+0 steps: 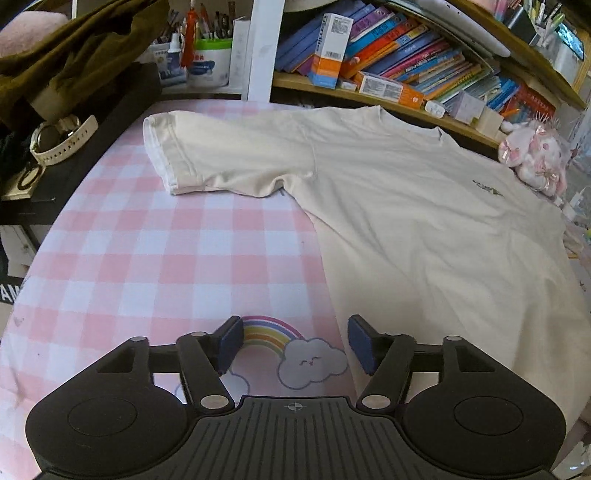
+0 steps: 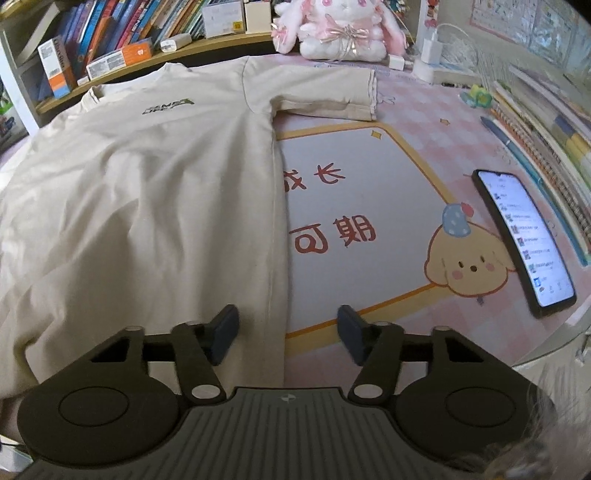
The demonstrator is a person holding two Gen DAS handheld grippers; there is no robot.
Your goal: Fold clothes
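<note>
Cream T-shirt [image 1: 424,221] lay flat and spread on the pink desk mat [image 1: 147,258], both sleeves out, collar at the far side by the bookshelf [image 1: 369,92]. Left gripper [image 1: 293,345] was wide apart w/ nothing between its pads, shirt's side edge just ahead and to its right. Right gripper [image 2: 284,334] was also apart, empty, straddling the shirt's other side seam; phone [image 2: 524,240] lay well to its right, plush toy [image 2: 340,29] far ahead.
</note>
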